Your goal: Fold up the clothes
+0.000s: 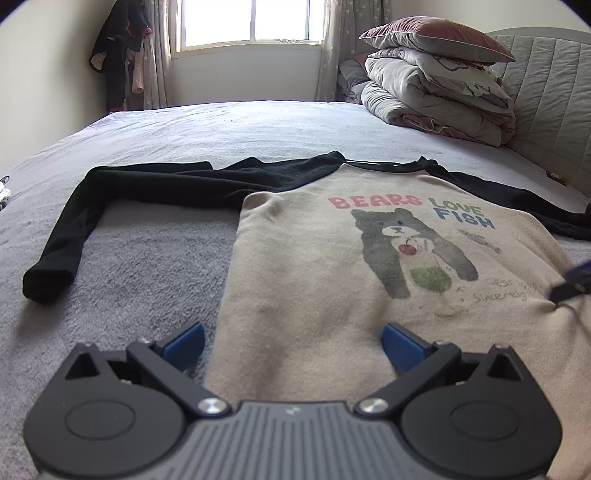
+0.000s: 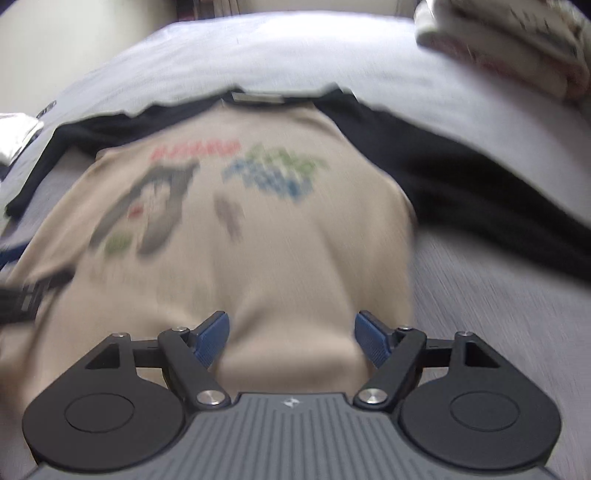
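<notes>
Window (image 1: 243, 22) shows only leftward; both hand-held grippers (image 1: 291, 343) (image 2: 291, 338) gape over shirt (image 1: 314, 288).

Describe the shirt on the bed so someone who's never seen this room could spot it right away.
Start at the big bed under the window, with folded bedding stacked by the headboard. On the near part of the bed lies the shirt, spread flat, print up. It is the only garment there: beige body, black long sleeves, and a bear print under the words BEARS LOVE FISH.
</notes>
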### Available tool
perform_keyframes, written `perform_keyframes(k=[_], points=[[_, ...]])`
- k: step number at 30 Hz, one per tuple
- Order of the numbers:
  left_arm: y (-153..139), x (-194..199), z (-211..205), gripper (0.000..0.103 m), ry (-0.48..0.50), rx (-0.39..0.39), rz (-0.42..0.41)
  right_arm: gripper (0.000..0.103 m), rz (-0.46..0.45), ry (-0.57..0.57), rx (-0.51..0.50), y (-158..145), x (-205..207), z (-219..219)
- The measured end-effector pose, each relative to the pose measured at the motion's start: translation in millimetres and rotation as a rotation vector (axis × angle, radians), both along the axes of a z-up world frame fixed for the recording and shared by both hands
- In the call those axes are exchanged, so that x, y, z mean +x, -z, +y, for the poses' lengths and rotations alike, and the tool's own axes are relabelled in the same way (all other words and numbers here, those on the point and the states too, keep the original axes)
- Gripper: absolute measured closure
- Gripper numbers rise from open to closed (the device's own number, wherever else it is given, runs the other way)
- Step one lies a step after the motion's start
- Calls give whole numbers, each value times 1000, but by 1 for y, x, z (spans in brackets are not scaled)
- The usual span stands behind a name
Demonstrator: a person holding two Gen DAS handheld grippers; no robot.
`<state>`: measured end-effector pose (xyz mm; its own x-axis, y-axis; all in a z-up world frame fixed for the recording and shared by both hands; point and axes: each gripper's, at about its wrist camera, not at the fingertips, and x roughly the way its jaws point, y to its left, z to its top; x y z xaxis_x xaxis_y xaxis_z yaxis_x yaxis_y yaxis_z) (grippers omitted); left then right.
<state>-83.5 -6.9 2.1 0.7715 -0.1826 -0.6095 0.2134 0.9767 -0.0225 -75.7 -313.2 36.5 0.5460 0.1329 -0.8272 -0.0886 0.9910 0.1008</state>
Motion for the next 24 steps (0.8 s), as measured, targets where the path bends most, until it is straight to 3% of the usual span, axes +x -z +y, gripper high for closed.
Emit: perform_keyframes(k=[3, 5, 7, 11, 15, 20, 24], points=[[0, 0, 0, 0, 0, 0, 0, 25, -39, 159, -48, -13, -16, -23], [0, 0, 0, 0, 0, 0, 0, 25, -147, 267, 2, -25, -19, -37], [0, 0, 0, 0, 0, 0, 0, 25, -199, 317, 101, -32, -13, -44], [0, 0, 1, 0, 1, 0, 0, 25, -220, 275, 36, -33, 14, -20], [0, 0, 0, 0, 1, 0, 0, 25, -245, 262, 68, -30, 44, -19], [0, 0, 0, 0, 1, 0, 0, 25, -245, 554, 191, -15, 70, -94], [0, 0, 0, 0, 1, 0, -1, 25, -255, 723, 266, 1, 56, -147]])
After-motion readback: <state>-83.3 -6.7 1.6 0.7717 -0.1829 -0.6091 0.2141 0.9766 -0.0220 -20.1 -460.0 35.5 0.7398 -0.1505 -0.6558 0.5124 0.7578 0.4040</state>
